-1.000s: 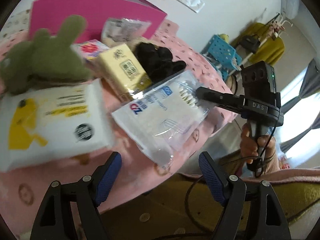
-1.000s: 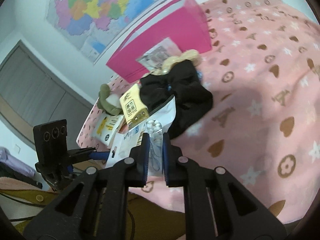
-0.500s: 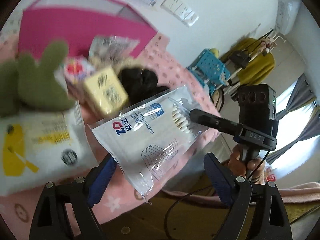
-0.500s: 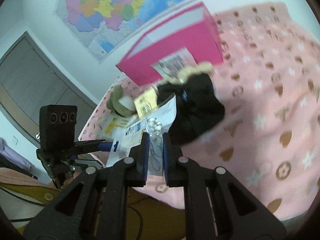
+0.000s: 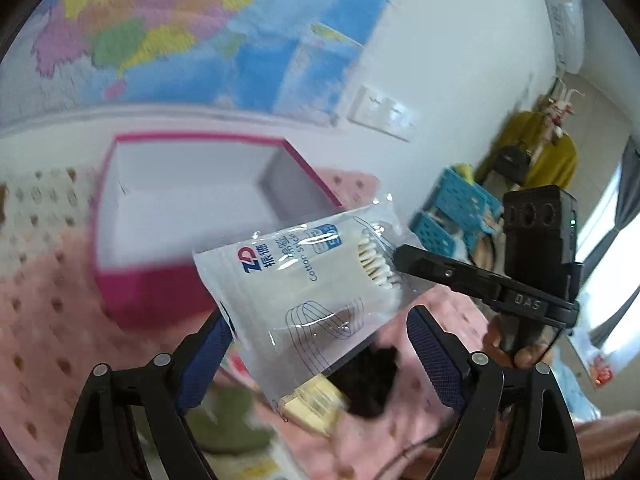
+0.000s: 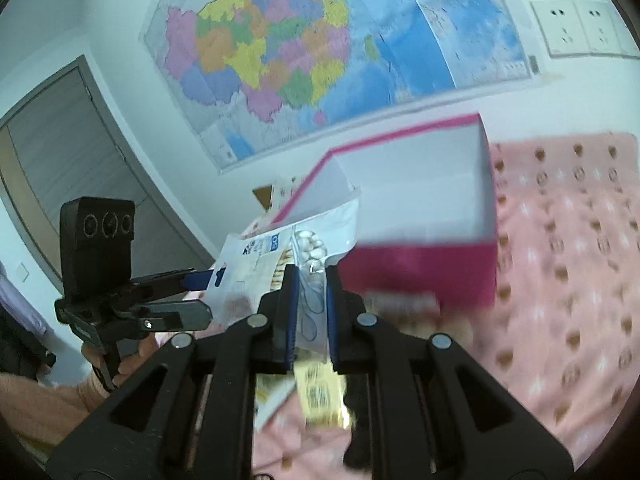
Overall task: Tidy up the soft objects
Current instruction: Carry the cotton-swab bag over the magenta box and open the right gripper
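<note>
Above pink bedspread [image 6: 568,240], right gripper [image 6: 311,280] pinches cotton swab bag [image 5: 316,280].

Clear cotton-swab packet [image 5: 316,288] held tilted in the air just before an open, empty pink box [image 5: 192,200] with white inside.

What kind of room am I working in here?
Likely a bedroom or other home room: a wall map, a pink patterned bedspread, and clothes on a rack by a curtained window.
</note>
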`<state>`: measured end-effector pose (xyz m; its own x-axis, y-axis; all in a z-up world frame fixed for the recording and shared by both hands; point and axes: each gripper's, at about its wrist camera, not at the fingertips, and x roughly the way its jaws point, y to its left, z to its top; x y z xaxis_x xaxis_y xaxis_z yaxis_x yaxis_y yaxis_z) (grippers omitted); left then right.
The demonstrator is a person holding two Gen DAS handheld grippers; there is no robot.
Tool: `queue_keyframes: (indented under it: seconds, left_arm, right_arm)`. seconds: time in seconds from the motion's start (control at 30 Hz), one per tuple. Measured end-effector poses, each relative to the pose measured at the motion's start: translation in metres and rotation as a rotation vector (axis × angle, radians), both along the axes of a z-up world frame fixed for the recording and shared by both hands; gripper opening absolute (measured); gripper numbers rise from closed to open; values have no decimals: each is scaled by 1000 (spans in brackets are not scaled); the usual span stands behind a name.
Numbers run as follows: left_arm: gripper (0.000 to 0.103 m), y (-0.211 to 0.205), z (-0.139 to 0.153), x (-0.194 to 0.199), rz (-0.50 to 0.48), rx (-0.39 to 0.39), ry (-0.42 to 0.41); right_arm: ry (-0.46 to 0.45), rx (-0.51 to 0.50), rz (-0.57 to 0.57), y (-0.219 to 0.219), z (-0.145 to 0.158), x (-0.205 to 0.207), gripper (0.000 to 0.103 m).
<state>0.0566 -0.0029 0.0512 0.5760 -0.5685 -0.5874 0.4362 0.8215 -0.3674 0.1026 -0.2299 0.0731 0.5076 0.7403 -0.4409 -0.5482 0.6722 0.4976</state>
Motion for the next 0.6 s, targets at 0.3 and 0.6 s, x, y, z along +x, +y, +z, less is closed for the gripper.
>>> queue_keyframes:
  seconds: [0.3,0.6]
  left_arm:
    - [89,27,2,67,106,65,33]
    - [89,47,-29,119,184,139,115]
  right_arm:
    - [54,-26,3,38,-11,75,15]
    - [196,-109,0,71,-53,126,23]
